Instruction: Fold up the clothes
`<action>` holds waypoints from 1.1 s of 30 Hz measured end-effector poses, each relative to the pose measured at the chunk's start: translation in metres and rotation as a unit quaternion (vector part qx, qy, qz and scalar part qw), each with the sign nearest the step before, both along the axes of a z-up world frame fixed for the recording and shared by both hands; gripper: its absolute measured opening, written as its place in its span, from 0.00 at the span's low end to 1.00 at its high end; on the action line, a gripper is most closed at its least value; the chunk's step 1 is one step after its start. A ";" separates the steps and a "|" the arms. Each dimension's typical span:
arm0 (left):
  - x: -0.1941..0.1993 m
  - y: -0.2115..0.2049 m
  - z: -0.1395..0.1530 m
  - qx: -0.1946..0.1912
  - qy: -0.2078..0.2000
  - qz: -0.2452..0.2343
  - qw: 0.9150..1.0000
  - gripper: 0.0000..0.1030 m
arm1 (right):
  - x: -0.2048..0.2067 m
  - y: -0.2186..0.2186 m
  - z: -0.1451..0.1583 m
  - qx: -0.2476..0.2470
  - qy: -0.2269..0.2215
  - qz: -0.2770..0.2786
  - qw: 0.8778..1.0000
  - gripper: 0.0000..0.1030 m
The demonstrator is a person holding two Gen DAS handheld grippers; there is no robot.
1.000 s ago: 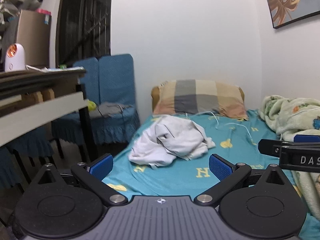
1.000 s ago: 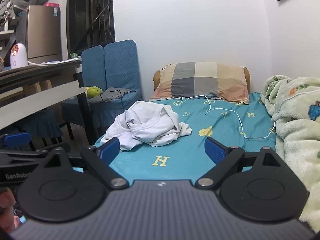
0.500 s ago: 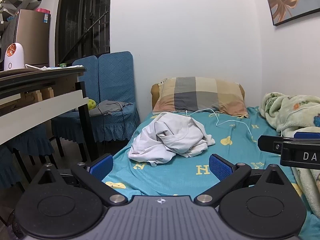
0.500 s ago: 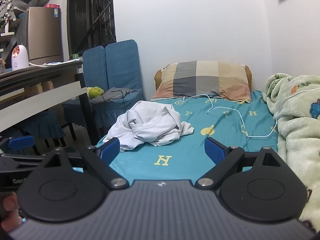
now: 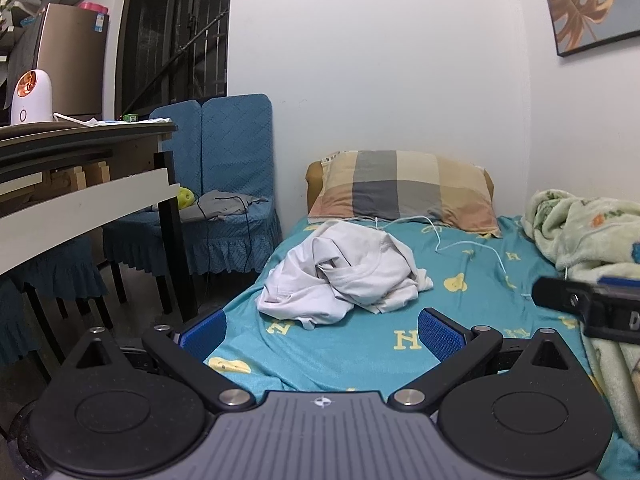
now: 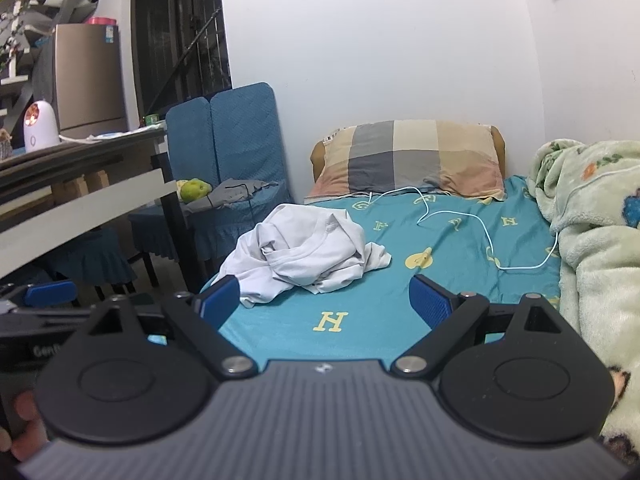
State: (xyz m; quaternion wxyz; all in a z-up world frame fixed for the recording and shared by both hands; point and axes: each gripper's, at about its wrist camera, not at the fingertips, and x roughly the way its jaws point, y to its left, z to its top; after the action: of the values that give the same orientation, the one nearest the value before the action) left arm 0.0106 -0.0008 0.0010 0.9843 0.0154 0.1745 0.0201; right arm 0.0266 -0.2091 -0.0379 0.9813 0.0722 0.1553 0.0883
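Two views, taken one at a time. From the left wrist camera, the left gripper (image 5: 322, 330) hangs over the near end of the bed (image 5: 460, 320), its jaws spread wide with nothing between them. A crumpled white shirt (image 5: 344, 276) lies in a heap on the teal sheet, toward the bed's left edge and nearer than the checked pillow (image 5: 404, 192). How its sleeves and hem run cannot be made out, since the folds bury each other. A white cable (image 5: 468, 244) trails from under the pillow across the sheet and goes out of sight at the green blanket (image 5: 592, 232), which the right edge cuts off. The right gripper (image 5: 592, 308) pokes in from that edge, only its black side and a sliver of blue showing. The framed leaf picture (image 5: 588, 4) is cropped at the top corner. Compared with a second ago, the shirt sits a little larger and lower in this view, and the pillow stands higher above it.

From the right wrist camera, the right gripper (image 6: 324, 300) also has its jaws wide apart and empty. The shirt (image 6: 304, 252) lies ahead and to the left, its lower edge hidden behind the left finger. The left gripper (image 6: 52, 304) shows at the left border, blurred, its lettering cut short. Fingertips (image 6: 24, 428) of a hand peek in at the bottom left corner. Here too the shirt has drawn closer than before.
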 end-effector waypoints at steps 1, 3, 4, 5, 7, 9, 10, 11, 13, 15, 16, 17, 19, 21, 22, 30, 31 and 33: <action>0.002 0.001 0.005 -0.001 -0.002 0.001 1.000 1.00 | 0.000 -0.001 -0.001 0.004 -0.001 -0.001 1.000 0.90; 0.009 0.001 0.016 -0.002 -0.008 -0.001 1.000 1.00 | 0.001 -0.003 -0.002 0.011 0.000 -0.004 1.000 0.90; 0.013 0.001 0.023 -0.002 -0.010 0.000 1.000 1.00 | 0.003 -0.004 -0.003 0.014 0.003 -0.005 1.000 0.90; 0.018 0.002 0.030 -0.003 -0.013 -0.001 1.000 1.00 | 0.006 -0.006 -0.004 0.018 0.007 -0.007 1.000 0.90; 0.032 0.004 0.042 -0.008 -0.017 -0.005 1.000 1.00 | 0.016 -0.008 -0.005 0.031 0.019 -0.015 0.999 0.90; 0.051 0.006 0.049 -0.015 -0.014 -0.006 1.000 1.00 | 0.035 -0.011 -0.004 0.044 0.031 -0.021 0.998 0.90; 0.060 0.008 0.049 -0.020 -0.015 -0.007 1.000 1.00 | 0.045 -0.012 -0.004 0.051 0.036 -0.021 0.998 0.90; 0.069 0.011 0.048 -0.025 -0.016 -0.006 1.000 1.00 | 0.058 -0.012 -0.003 0.058 0.039 -0.017 0.997 0.90; 0.082 0.020 0.038 -0.042 -0.010 -0.002 0.999 1.00 | 0.088 -0.010 -0.002 0.062 0.049 -0.015 0.997 0.90; 0.094 0.032 0.025 -0.062 0.002 -0.001 0.998 1.00 | 0.126 -0.003 -0.003 0.060 0.058 -0.015 0.996 0.90; 0.100 0.037 0.017 -0.066 0.013 0.000 0.998 1.00 | 0.148 0.003 -0.005 0.062 0.064 -0.014 0.996 0.90; 0.105 0.043 0.010 -0.069 0.024 0.001 0.997 1.00 | 0.170 0.008 -0.008 0.064 0.070 -0.014 0.995 0.90; 0.114 0.053 0.000 -0.078 0.034 0.008 0.996 1.00 | 0.217 0.020 -0.016 0.072 0.083 -0.013 0.994 0.90; 0.122 0.063 -0.010 -0.090 0.040 0.016 0.995 1.00 | 0.266 0.033 -0.028 0.083 0.100 -0.011 0.991 0.77; 0.126 0.068 -0.015 -0.096 0.043 0.020 0.994 1.00 | 0.289 0.039 -0.034 0.086 0.110 -0.013 0.990 0.71; 0.160 0.088 -0.054 -0.130 0.086 0.030 0.987 1.00 | 0.408 0.076 -0.085 0.051 0.161 -0.068 0.983 0.45; 0.163 0.089 -0.058 -0.136 0.092 0.029 0.986 0.99 | 0.413 0.076 -0.089 0.039 0.171 -0.081 0.981 0.34; 0.166 0.092 -0.063 -0.145 0.094 0.025 0.985 0.98 | 0.411 0.073 -0.092 0.029 0.171 -0.101 0.980 0.13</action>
State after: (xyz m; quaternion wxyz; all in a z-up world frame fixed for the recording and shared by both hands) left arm 0.1769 0.0907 -0.0617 0.9544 -0.1305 0.2678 0.0180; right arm 0.4380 -0.1366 -0.1295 0.9416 0.1297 0.3102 -0.0200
